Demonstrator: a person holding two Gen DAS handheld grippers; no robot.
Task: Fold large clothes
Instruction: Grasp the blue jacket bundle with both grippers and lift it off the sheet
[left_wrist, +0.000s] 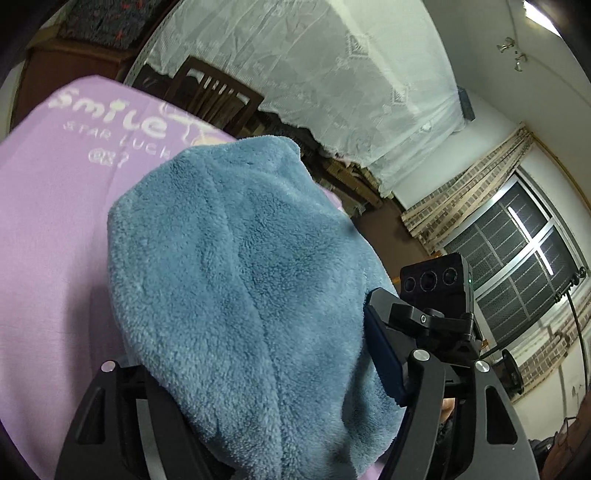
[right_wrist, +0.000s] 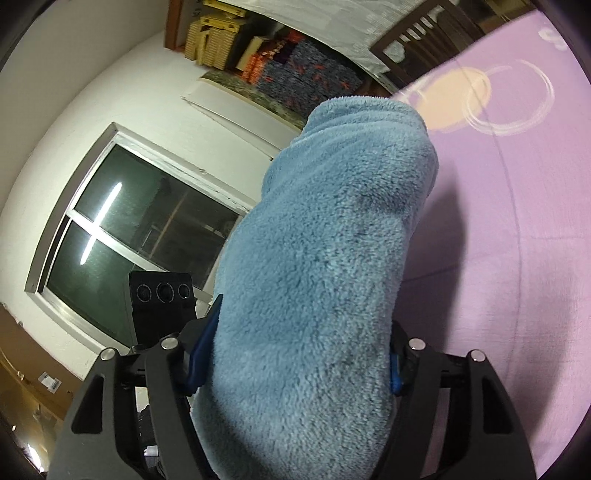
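Observation:
A thick blue fleece garment (left_wrist: 236, 277) fills the middle of the left wrist view, bunched between the fingers of my left gripper (left_wrist: 258, 369), which is shut on it. The cloth hides the left finger; the blue pad of the right finger (left_wrist: 384, 358) presses its edge. In the right wrist view the same fleece (right_wrist: 325, 240) rises as a fat roll out of my right gripper (right_wrist: 299, 365), shut on it with both blue pads (right_wrist: 201, 354) against its sides. The garment hangs lifted over a lilac sheet (left_wrist: 44, 221).
The lilac sheet (right_wrist: 517, 221) carries white "Smile" lettering (left_wrist: 114, 114) and a round print (right_wrist: 458, 99). A dark wooden chair (left_wrist: 214, 96) and a white lace curtain (left_wrist: 332, 74) stand behind it. Windows (left_wrist: 517, 266) (right_wrist: 129, 229) and stacked shelves (right_wrist: 266, 48) line the walls.

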